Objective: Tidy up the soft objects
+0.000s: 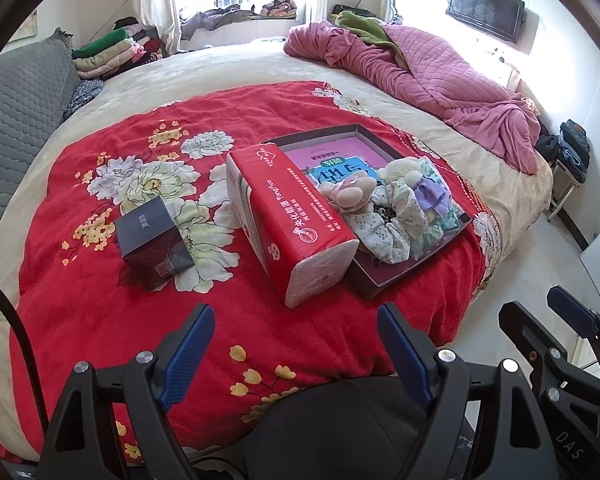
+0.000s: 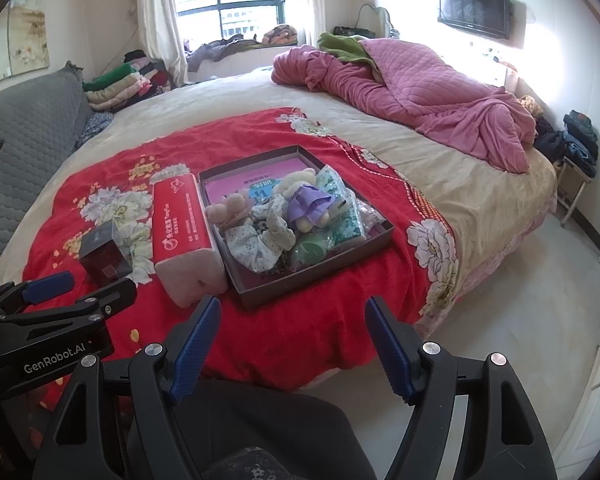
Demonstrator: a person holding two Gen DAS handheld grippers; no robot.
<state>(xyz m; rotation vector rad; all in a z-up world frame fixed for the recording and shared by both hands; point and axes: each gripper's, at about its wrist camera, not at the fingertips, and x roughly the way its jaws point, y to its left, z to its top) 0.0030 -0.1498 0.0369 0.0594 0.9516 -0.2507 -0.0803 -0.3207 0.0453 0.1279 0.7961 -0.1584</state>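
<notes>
Home bedroom, large bed (image 1: 260, 64), curtained window (image 2: 236, 0), wall television (image 2: 474, 10)

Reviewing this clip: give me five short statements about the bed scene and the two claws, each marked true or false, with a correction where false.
1. Both claws are open and hold nothing. True: the left claw and right claw stand apart, empty.
2. The red tissue pack lies inside the tray. False: it lies on the red floral blanket, against the tray's left side.
3. The floral scrunchie sits in the shallow tray. True.
4. The dark box is stacked on the tissue pack. False: it stands alone on the blanket, left of the pack.
5. The pink quilt is folded neatly. False: it lies rumpled on the bed's far side.
</notes>
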